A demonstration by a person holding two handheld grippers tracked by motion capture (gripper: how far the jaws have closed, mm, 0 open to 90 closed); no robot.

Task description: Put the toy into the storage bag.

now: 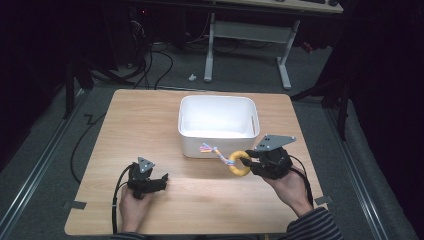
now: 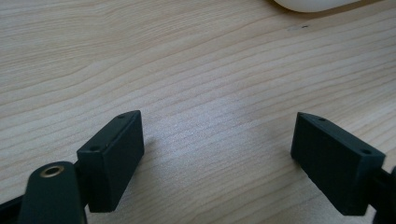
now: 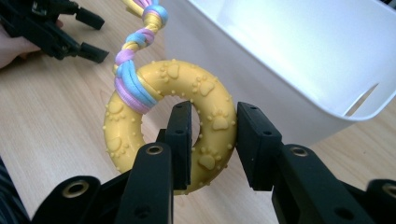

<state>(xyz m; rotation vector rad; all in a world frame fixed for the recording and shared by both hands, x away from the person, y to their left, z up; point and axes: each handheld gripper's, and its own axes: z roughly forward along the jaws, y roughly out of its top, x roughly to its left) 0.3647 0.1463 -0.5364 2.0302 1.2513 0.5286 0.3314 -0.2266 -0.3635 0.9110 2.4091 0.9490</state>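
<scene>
1. Step in hand, as I read it: get the ring toy [image 3: 187,126] into the bin [image 1: 218,125]. Right gripper [image 3: 214,140] is clamped across one side of the yellow ring, one jaw through the hole, one outside.
2. Toy sits just in front of the bin's near wall, right of centre on the table [image 1: 150,120]. Its rope tail [image 1: 216,152] trails left toward the bin wall; can't tell if the ring is off the wood yet.
3. To do it well: lift straight up until ring and tail clear the rim, then move forward over the bin. The tail dangles, so it could snag on the rim.
4. Grip is on a narrow part of the ring; it may pivot between the jaws. Release low inside the bin.
5. Right hand [image 1: 290,187]: comes in from bottom right, gripper pointing left and slightly forward toward the bin's near right corner.
6. Left gripper [image 2: 219,154]: jaws wide apart, nothing held, resting low over bare wood at front left, well apart from the toy. Left hand [image 1: 132,205] idle.
</scene>
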